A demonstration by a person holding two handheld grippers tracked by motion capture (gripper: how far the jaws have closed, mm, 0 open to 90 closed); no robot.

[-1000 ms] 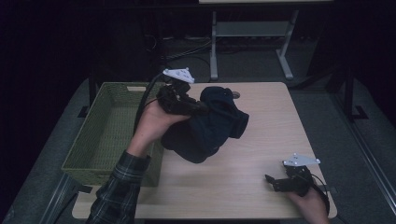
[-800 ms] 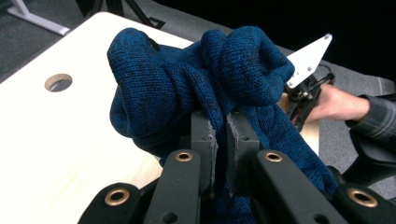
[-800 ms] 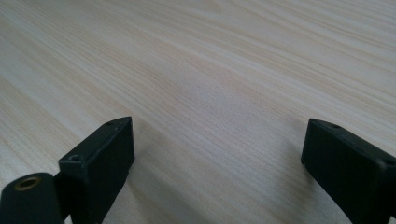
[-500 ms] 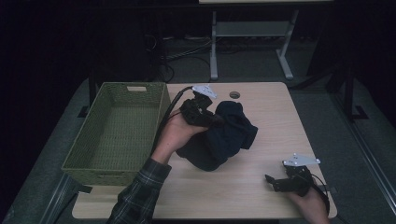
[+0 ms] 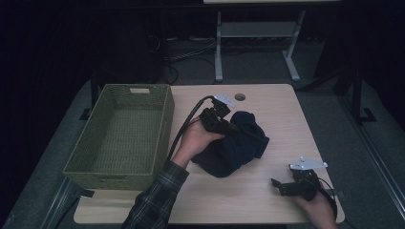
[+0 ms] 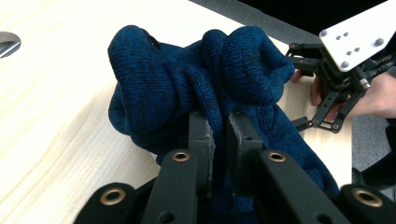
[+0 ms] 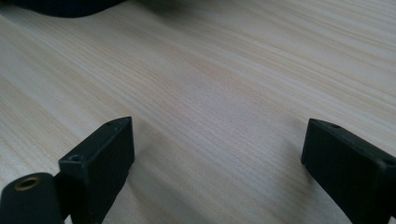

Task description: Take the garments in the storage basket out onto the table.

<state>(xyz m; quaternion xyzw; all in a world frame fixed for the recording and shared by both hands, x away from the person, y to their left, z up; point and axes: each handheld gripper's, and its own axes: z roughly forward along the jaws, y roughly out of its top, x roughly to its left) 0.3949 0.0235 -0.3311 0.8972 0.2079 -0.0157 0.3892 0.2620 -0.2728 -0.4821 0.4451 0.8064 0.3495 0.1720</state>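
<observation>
A dark blue knitted garment (image 5: 236,145) lies bunched on the middle of the wooden table (image 5: 286,119). My left gripper (image 5: 225,125) sits at its upper left edge, held from below by a hand in a plaid sleeve. In the left gripper view, a fold of the knit garment (image 6: 187,84) is pinched between the nearly closed jaws of my left gripper (image 6: 219,122). Those jaws have just eased apart slightly, with the fabric still between them. My right gripper (image 5: 281,184) rests near the table's front right edge. In its own view, my right gripper (image 7: 217,140) stands open over bare wood.
A green woven basket (image 5: 165,129) stands on the left side of the table, with nothing visible inside. A round cable hole (image 5: 239,97) sits at the table's far edge. Dark floor, cables and a desk frame lie beyond.
My left gripper has carried the garment rightward and down, from beside the basket onto the middle of the table. The right gripper has stayed where it was.
</observation>
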